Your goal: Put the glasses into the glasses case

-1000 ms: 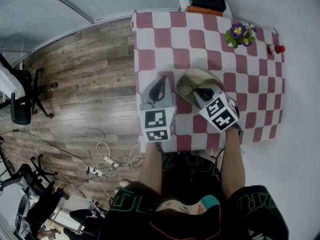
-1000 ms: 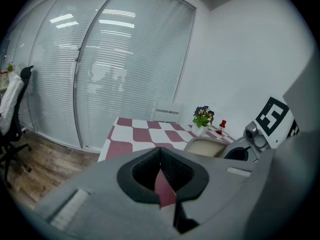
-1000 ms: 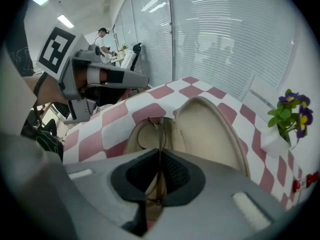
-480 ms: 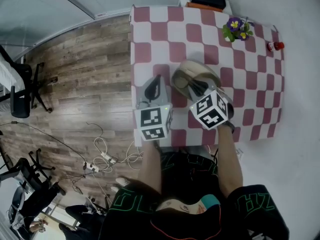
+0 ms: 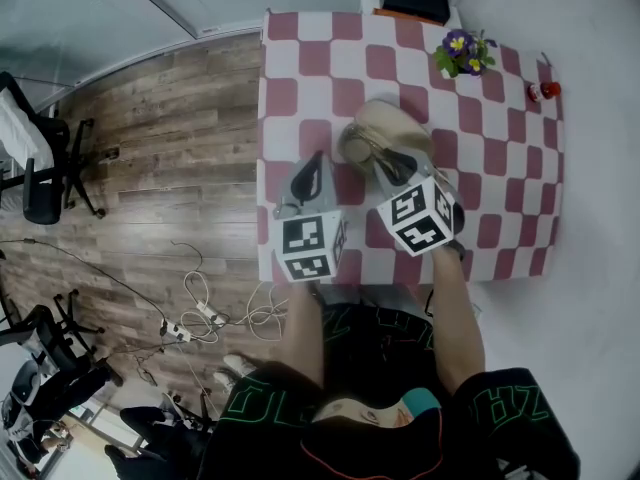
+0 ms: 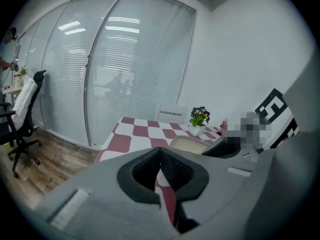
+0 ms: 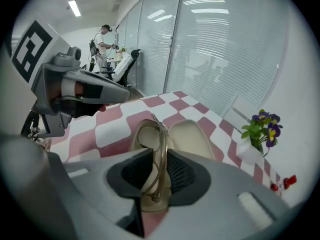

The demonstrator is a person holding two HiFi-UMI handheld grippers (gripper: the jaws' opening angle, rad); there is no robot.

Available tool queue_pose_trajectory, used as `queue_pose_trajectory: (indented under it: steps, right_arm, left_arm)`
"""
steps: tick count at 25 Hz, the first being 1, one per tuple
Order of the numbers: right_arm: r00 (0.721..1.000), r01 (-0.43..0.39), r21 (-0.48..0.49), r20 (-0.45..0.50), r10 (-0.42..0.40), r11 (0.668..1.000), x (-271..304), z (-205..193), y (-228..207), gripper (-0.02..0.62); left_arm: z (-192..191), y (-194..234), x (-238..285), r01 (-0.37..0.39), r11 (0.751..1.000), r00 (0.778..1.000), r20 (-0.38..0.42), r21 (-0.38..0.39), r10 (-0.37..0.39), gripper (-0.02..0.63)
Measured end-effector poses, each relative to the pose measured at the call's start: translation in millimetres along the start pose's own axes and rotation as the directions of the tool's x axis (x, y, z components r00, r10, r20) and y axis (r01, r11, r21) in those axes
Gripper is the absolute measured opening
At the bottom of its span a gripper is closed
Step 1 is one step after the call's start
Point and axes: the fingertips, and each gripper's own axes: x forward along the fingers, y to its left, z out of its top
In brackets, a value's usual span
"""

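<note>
An open beige glasses case (image 5: 392,126) lies in the middle of the checkered table (image 5: 500,198). My right gripper (image 5: 385,165) is shut on the folded, thin-framed glasses (image 5: 362,150) and holds them over the case's near end. In the right gripper view the glasses (image 7: 161,144) stand on edge between the pads of the right gripper (image 7: 159,171), with the case (image 7: 192,136) just beyond. My left gripper (image 5: 311,176) hovers left of the case, near the table's left edge. In the left gripper view the left gripper (image 6: 160,170) is shut on nothing, and the case (image 6: 187,143) shows ahead of it.
A small pot of purple and yellow flowers (image 5: 460,53) stands at the far side of the table, with a small red thing (image 5: 545,90) at the far right corner. Wooden floor, cables and office chairs (image 5: 40,178) lie to the left. A person stands far off.
The table has slid up in the head view, so both grippers sit slightly nearer its front edge. The right gripper still holds the glasses at the case; the left stays shut.
</note>
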Motion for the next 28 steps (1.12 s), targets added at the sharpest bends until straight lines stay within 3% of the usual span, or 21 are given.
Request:
queue_pose_trajectory:
  steps: [13,16,28]
  right_arm:
    - [0.988,0.058,0.075,0.140,-0.068,0.995,-40.9,2.1,-20.3,0.089]
    - [0.979,0.098,0.075,0.170,-0.109,0.992,-58.3,3.1,-29.2,0.050]
    - [0.909,0.180,0.155,0.352,-0.224,0.971,-129.2,18.0,-72.7,0.005]
  left_arm:
    - [19.4,-32.3,-20.9,-0.017,0.999,0.997,0.080,0.029,0.015,0.008]
    - [28.1,-42.0,-26.2,-0.016,0.999,0.995,0.103,0.042,0.012,0.008]
    - [92.9,-87.3,-45.8,-0.002,0.988,0.970,0.239,0.153,-0.035,0.008]
